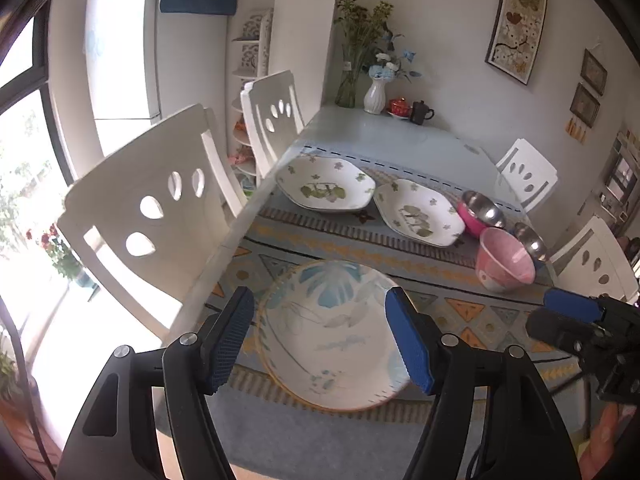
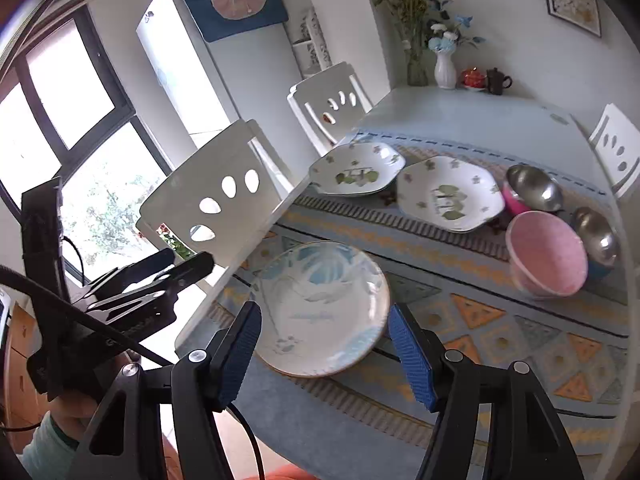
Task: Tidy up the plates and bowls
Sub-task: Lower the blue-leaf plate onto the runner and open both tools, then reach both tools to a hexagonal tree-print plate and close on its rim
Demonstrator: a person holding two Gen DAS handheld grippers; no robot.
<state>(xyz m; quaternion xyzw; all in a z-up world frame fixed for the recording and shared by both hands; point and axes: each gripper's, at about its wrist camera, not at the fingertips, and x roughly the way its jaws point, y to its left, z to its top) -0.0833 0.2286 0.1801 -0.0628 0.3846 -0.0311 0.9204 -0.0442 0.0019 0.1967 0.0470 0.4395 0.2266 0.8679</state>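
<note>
A round white plate with blue leaf print (image 1: 332, 336) (image 2: 320, 304) lies on the patterned cloth at the table's near edge. My left gripper (image 1: 322, 340) is open above it, its fingers either side of the plate and clear of it. My right gripper (image 2: 324, 348) is open, just short of the plate's near rim. Two hexagonal white plates with green prints (image 1: 326, 184) (image 1: 420, 212) (image 2: 356, 168) (image 2: 450, 194) lie further back. A pink bowl (image 1: 504, 260) (image 2: 546, 252) stands right of them, with two steel-lined bowls (image 1: 480, 208) (image 2: 532, 190) (image 2: 596, 236) behind.
White chairs (image 1: 152, 216) (image 2: 216, 196) stand along the table's left side, more on the right (image 1: 528, 172). Vases (image 1: 374, 96), a red pot and a dark mug (image 1: 420, 112) sit at the far end. The right gripper's body (image 1: 588, 332) shows in the left wrist view.
</note>
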